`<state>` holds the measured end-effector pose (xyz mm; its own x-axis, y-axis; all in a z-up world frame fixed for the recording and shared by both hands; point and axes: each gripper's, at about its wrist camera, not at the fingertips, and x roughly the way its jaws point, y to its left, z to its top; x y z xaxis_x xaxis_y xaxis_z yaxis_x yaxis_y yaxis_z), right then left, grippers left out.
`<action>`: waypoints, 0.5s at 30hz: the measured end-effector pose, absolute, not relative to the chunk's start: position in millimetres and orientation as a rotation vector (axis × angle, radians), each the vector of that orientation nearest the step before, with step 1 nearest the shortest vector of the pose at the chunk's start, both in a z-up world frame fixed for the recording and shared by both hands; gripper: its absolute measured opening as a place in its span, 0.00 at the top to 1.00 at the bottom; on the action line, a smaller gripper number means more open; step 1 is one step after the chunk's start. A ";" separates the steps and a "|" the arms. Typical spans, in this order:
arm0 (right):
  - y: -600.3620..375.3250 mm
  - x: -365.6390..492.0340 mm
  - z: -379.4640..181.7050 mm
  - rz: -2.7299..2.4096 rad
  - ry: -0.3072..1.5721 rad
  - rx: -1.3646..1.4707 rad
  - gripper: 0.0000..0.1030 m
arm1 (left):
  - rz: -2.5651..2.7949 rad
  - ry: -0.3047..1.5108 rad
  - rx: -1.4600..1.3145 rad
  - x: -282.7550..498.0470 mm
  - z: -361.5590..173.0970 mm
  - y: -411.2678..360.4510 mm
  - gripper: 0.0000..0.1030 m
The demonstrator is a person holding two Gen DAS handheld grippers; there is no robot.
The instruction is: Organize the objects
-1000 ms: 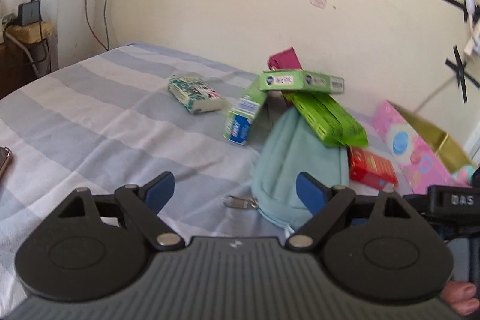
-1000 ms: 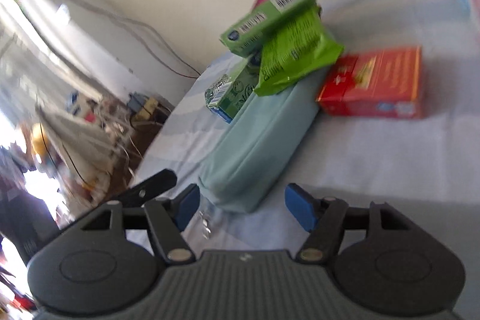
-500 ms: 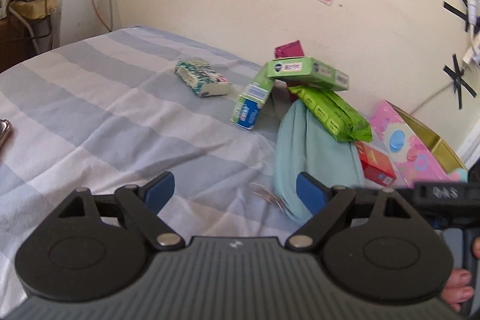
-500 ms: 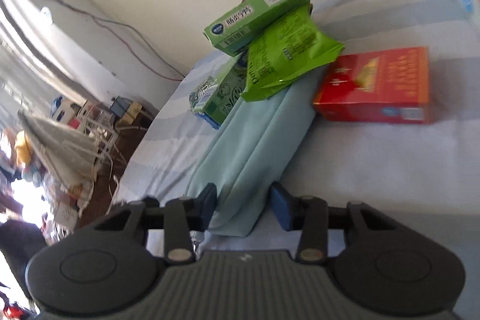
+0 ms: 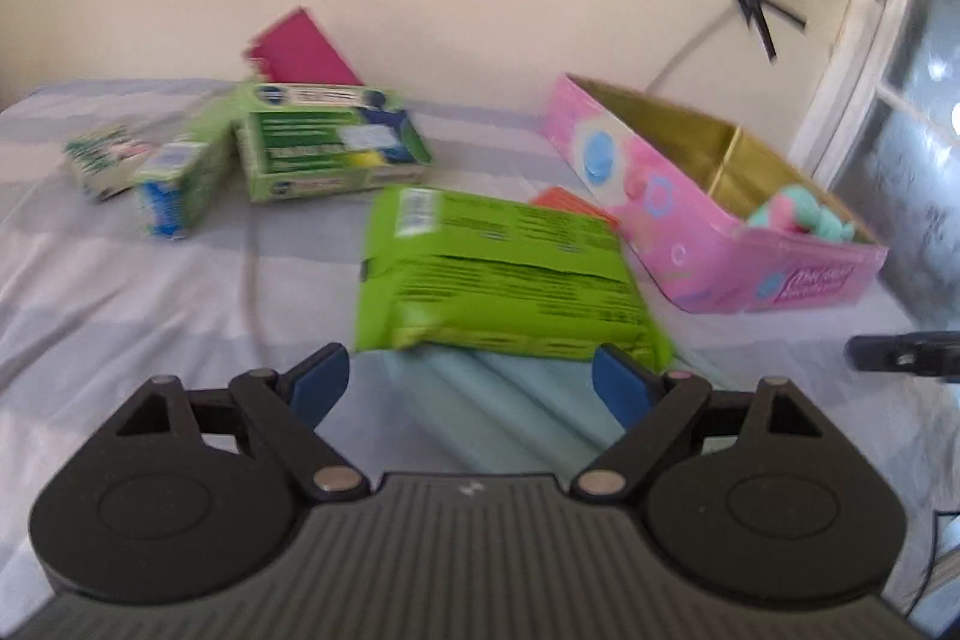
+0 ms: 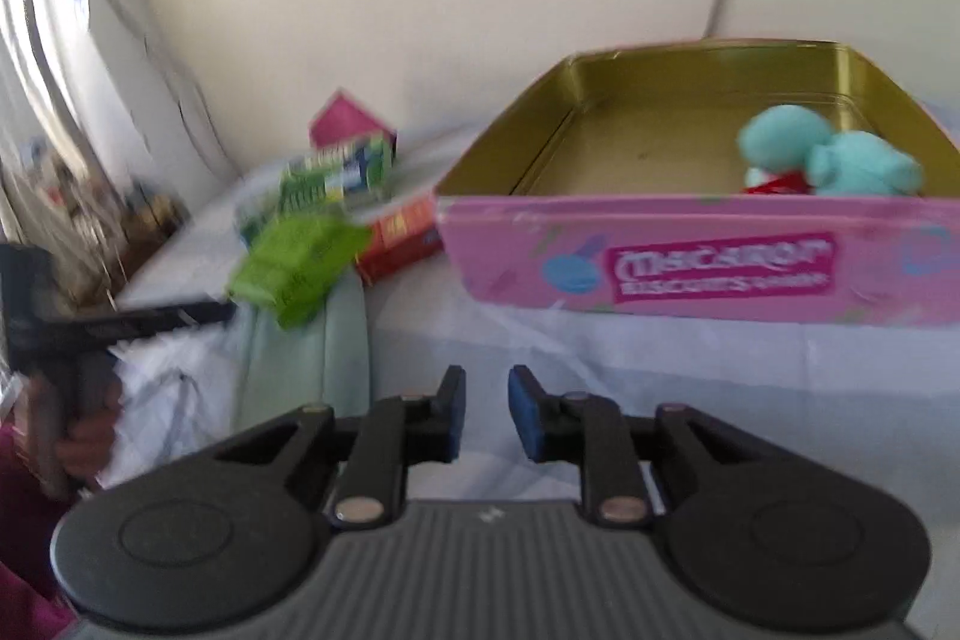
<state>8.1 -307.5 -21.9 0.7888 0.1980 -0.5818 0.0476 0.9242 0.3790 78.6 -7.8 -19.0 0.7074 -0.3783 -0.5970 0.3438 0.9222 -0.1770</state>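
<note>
Fingers of the right gripper (image 6: 486, 412) have just been closing and stand narrow with nothing between them, above the striped bed (image 6: 600, 358) in front of the pink tin (image 6: 720, 268), which holds a teal plush toy (image 6: 840, 160). Fingers of the left gripper (image 5: 471, 388) stand wide over the pale blue pouch (image 5: 516, 418), whose far end lies under the green packet (image 5: 510, 280).

We cannot read the blurred print on the green packet (image 5: 504, 274). Behind it, the red box (image 5: 570, 203) shows only a corner; beneath it, the pale blue pouch (image 5: 510, 400) lies mostly covered.
</note>
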 end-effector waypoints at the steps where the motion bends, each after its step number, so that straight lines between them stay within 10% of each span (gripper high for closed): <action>1: -308.3 4.4 -24.8 0.084 0.649 0.402 0.71 | -0.361 0.676 -0.008 83.8 -21.1 -18.6 0.13; 9: -284.5 6.4 -60.5 0.162 0.679 0.499 0.66 | -0.140 0.633 -0.104 155.8 -10.3 -2.8 0.14; 15: -234.8 7.9 -59.2 0.306 0.680 0.356 0.37 | -0.286 0.641 -0.114 135.9 -17.7 21.8 0.13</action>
